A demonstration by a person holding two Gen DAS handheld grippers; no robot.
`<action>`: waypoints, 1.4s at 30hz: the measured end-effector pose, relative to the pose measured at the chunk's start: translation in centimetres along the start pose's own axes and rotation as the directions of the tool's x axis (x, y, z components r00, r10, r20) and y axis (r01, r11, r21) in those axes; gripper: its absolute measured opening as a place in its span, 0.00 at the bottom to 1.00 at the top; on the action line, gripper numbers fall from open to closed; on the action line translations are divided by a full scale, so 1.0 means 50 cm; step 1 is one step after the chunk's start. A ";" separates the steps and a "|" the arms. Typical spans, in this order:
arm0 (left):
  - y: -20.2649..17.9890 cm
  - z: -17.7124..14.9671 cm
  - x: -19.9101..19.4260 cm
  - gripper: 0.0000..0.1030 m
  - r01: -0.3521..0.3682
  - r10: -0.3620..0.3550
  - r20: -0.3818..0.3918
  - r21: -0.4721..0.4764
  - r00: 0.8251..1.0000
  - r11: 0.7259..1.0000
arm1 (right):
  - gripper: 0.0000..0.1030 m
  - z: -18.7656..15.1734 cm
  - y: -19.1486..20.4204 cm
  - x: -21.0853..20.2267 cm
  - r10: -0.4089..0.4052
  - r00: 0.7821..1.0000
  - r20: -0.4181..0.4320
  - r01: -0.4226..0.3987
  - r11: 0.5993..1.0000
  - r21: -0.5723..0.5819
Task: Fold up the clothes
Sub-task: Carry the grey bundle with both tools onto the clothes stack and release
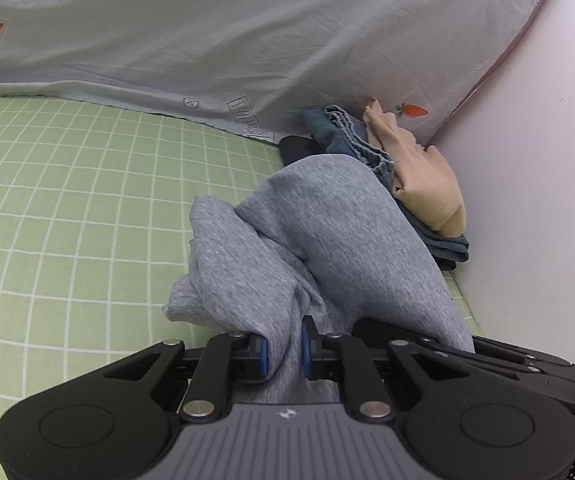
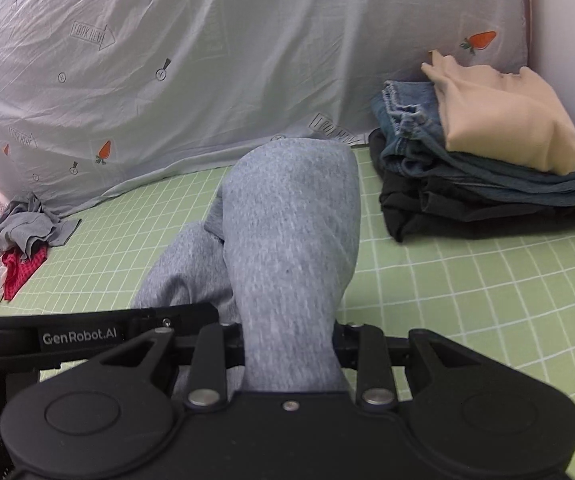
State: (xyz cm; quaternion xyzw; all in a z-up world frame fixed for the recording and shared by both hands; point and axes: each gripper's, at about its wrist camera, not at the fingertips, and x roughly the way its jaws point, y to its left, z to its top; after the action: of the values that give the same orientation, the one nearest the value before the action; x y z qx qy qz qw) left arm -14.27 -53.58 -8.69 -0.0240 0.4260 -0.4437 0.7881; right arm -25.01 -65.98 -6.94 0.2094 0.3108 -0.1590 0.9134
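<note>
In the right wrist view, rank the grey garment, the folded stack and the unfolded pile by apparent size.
1. Grey garment, though it is nearest the camera, so its lead is unsure.
2. Folded stack.
3. Unfolded pile, farthest off and cut by the frame edge.

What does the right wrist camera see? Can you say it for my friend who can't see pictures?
The right gripper clamps a bunched grey sweatshirt-like garment above a green checked bedsheet. To the right sits a folded stack: a beige top on blue jeans on a black garment. Unfolded clothes lie far left.
</note>
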 end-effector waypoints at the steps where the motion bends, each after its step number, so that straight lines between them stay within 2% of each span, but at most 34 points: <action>1: -0.038 0.009 0.021 0.15 0.020 -0.020 0.010 0.026 1.000 0.999 | 0.28 0.018 -0.030 -0.012 -0.008 1.000 0.021 0.008 1.000 0.008; 6: -0.177 0.092 0.105 0.15 0.100 -0.107 0.057 0.113 0.993 0.989 | 0.28 0.107 -0.177 -0.070 -0.052 0.991 0.126 0.046 0.998 0.050; 10: -0.254 0.196 0.177 0.15 0.139 -0.151 0.088 0.132 0.985 0.981 | 0.28 0.200 -0.270 -0.082 -0.064 0.977 0.205 0.053 0.997 0.060; 16: -0.343 0.358 0.295 0.15 0.154 -0.179 0.134 0.181 0.975 0.971 | 0.28 0.349 -0.393 -0.037 -0.069 0.955 0.289 0.052 0.997 0.065; 20: -0.355 0.431 0.405 0.16 0.112 -0.137 0.131 0.183 0.982 0.977 | 0.30 0.413 -0.480 0.034 -0.109 0.948 0.300 0.083 0.992 0.097; 22: -0.340 0.445 0.470 0.17 0.065 -0.083 0.109 0.156 0.991 0.986 | 0.31 0.426 -0.527 0.085 -0.151 0.952 0.268 0.120 0.984 0.129; 25: -0.295 0.442 0.564 0.20 0.040 -0.045 0.040 0.120 0.998 0.992 | 0.36 0.408 -0.596 0.193 -0.180 0.970 0.165 0.144 0.967 0.210; 27: -0.269 0.424 0.600 0.25 0.035 -0.038 0.023 0.121 0.999 0.992 | 0.46 0.379 -0.604 0.239 -0.220 0.961 0.165 0.189 0.964 0.187; 29: -0.248 0.412 0.614 0.31 0.055 -0.058 0.021 0.110 0.998 0.992 | 0.50 0.358 -0.607 0.261 -0.238 0.956 0.174 0.205 0.960 0.191; 31: -0.234 0.410 0.614 0.37 0.074 -0.076 0.022 0.091 0.997 0.993 | 0.55 0.349 -0.625 0.262 -0.221 0.959 0.178 0.173 0.953 0.250; 32: -0.228 0.409 0.613 0.38 0.083 -0.085 0.022 0.081 0.996 0.993 | 0.61 0.344 -0.634 0.262 -0.213 0.960 0.181 0.157 0.947 0.279; 33: -0.221 0.409 0.613 0.38 0.092 -0.093 0.023 0.070 0.995 0.993 | 0.74 0.347 -0.639 0.260 -0.230 0.958 0.171 0.174 0.941 0.290; 34: -0.215 0.408 0.612 0.38 0.101 -0.102 0.024 0.060 0.994 0.993 | 0.77 0.347 -0.639 0.258 -0.244 0.957 0.159 0.190 0.936 0.296; 36: -0.213 0.405 0.600 0.39 0.103 -0.105 0.030 0.070 0.994 0.992 | 0.78 0.350 -0.634 0.250 -0.245 0.957 0.153 0.192 0.935 0.300; 39: -0.237 0.379 0.536 0.41 0.050 -0.066 0.089 0.163 0.994 0.985 | 0.79 0.350 -0.608 0.218 -0.282 0.950 0.136 0.236 0.929 0.284; 42: -0.234 0.346 0.460 0.61 0.010 -0.045 0.175 0.194 0.984 0.981 | 0.88 0.331 -0.563 0.173 -0.350 0.924 0.154 0.308 0.920 0.241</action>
State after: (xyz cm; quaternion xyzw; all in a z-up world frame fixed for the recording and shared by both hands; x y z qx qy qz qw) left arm -4.64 -83.11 -7.75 0.0068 0.3082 -0.4897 0.8155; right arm -21.99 -99.60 -8.52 0.2338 0.2325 -0.3627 0.8716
